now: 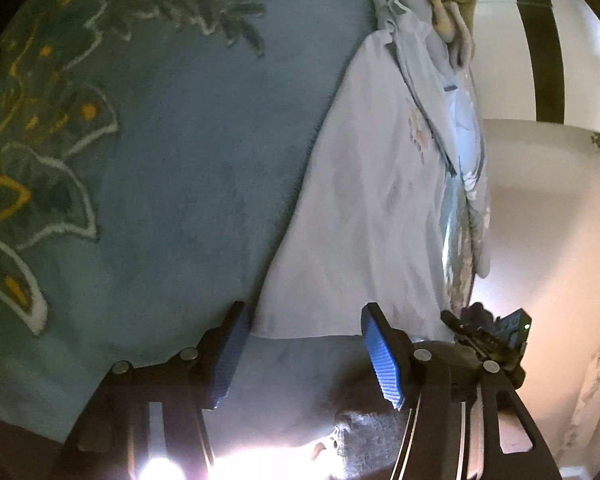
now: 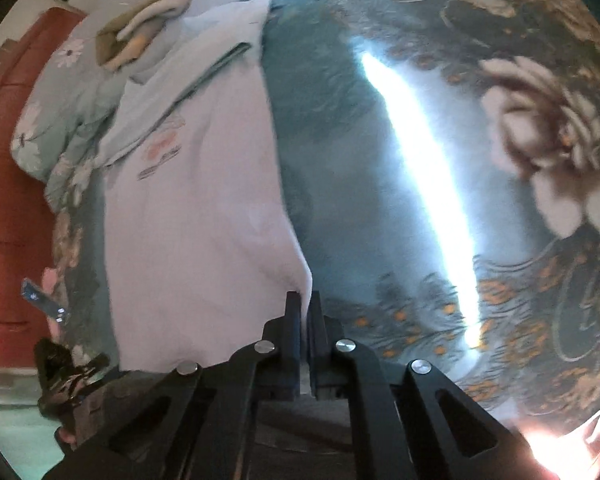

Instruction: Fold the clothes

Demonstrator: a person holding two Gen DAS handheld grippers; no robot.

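Observation:
A pale lilac shirt (image 1: 364,216) (image 2: 192,216) with a small pink print lies spread on a teal patterned blanket (image 1: 172,184) (image 2: 360,184). My left gripper (image 1: 304,344) is open, its blue-padded fingers (image 1: 230,352) on either side of the shirt's near hem, just short of it. My right gripper (image 2: 305,308) is shut on the near right corner of the shirt, and the cloth rises in a ridge into the jaws. The other gripper (image 2: 72,376) shows at the lower left of the right wrist view.
A heap of beige and grey-blue clothes (image 2: 148,28) (image 1: 440,8) lies beyond the shirt's collar, beside a floral quilt (image 2: 60,120). A red-brown surface (image 2: 8,216) borders the bed on one side. A bright strip of sunlight (image 2: 424,184) crosses the blanket.

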